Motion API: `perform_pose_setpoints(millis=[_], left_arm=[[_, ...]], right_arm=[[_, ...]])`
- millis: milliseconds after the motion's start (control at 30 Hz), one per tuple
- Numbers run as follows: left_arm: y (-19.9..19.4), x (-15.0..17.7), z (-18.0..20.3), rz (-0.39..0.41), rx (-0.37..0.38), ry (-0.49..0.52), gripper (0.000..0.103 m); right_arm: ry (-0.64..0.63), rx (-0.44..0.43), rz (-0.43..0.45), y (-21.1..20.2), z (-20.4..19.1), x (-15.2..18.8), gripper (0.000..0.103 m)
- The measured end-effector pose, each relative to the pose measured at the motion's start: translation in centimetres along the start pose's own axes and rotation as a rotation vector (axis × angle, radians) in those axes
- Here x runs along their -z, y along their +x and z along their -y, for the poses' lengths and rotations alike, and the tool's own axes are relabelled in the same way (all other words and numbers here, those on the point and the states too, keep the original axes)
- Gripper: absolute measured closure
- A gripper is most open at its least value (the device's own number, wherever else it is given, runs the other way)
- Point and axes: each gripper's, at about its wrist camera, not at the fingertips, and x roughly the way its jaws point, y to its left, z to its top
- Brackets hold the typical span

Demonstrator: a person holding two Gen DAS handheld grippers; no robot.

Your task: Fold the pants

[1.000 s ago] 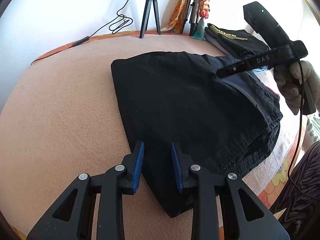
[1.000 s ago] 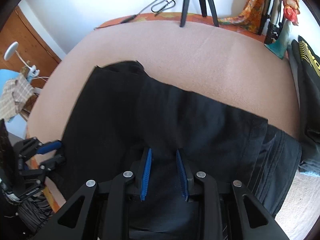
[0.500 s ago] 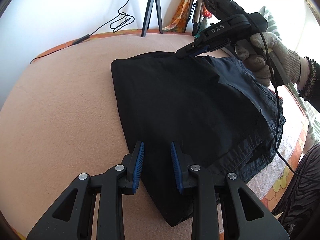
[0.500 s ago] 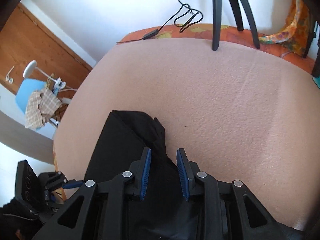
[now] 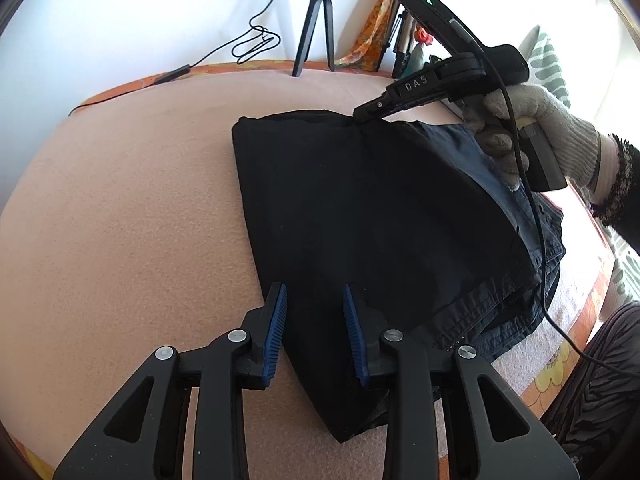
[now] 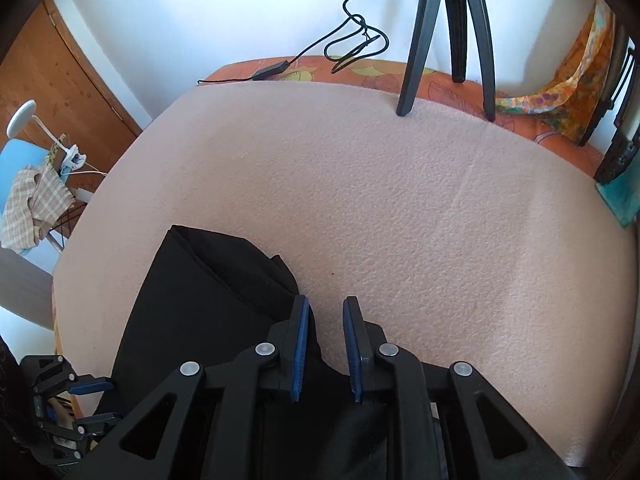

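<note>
Lying folded and dark on the pink blanket (image 5: 120,220), the pants (image 5: 360,216) sit beneath both tools (image 5: 314,328) (image 6: 326,346), jaws parted.

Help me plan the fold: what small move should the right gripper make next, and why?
Probably close the right gripper on the far edge of the pants. Its jaws stand open with that edge beside them, nothing pinched; the left gripper straddles the near edge, also open.

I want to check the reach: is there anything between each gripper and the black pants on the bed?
Nothing visible. The left gripper hangs open right over the near corner of the pants. The right gripper is open at their far edge. The tripod stands apart, at the back.
</note>
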Motion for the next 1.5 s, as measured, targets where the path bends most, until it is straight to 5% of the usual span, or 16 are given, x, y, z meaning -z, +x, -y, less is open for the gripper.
perform_pose_setpoints(millis=[100,233,500,600,700,967,1100,1200,1333,1433,1500], left_arm=[[-0.9,0.0,-1.1,0.033,-0.001,-0.067,0.055],[-1.6,0.1,-3.0,0.055,0.016,-0.199,0.054],[0.4,0.5,-4.5,-0.001,0.161,-0.369,0.054],[0.5,0.7,-5.2,0.006,0.241,-0.457,0.057],[0.0,1.1,-5.0,0.027,0.272,-0.488,0.063],[-1.9,0.2,-2.7,0.107,0.291,-0.392,0.067],[-2.1,0.4,-2.5,0.107,0.302,-0.392,0.067],[-2.2,0.5,-2.4,0.105,0.301,-0.379,0.067],[-2.1,0.1,-2.0,0.097,0.271,-0.34,0.067],[-2.4,0.2,-1.9,0.09,0.174,-0.317,0.058],[-1.8,0.3,-2.4,0.059,0.181,-0.34,0.058]], right_arm=[[0.028,-0.037,0.02,-1.5,-1.1,0.2,0.076],[0.048,-0.139,0.013,-3.2,-3.6,1.0,0.064],[0.133,-0.226,-0.113,-1.9,-6.8,2.0,0.06],[0.14,-0.195,-0.142,-1.5,-8.2,2.1,0.057],[0.14,-0.158,-0.172,-0.7,-9.7,1.4,0.039],[0.066,-0.049,-0.274,2.1,-14.4,-1.0,0.04],[0.025,0.031,-0.32,3.4,-15.7,-1.5,0.045],[0.013,0.068,-0.357,4.3,-15.7,-1.3,0.067],[0.031,0.01,-0.332,4.2,-14.8,-0.8,0.092],[0.073,-0.034,-0.302,3.6,-13.7,-0.4,0.099],[0.089,-0.049,-0.285,3.1,-13.2,-0.2,0.101]])
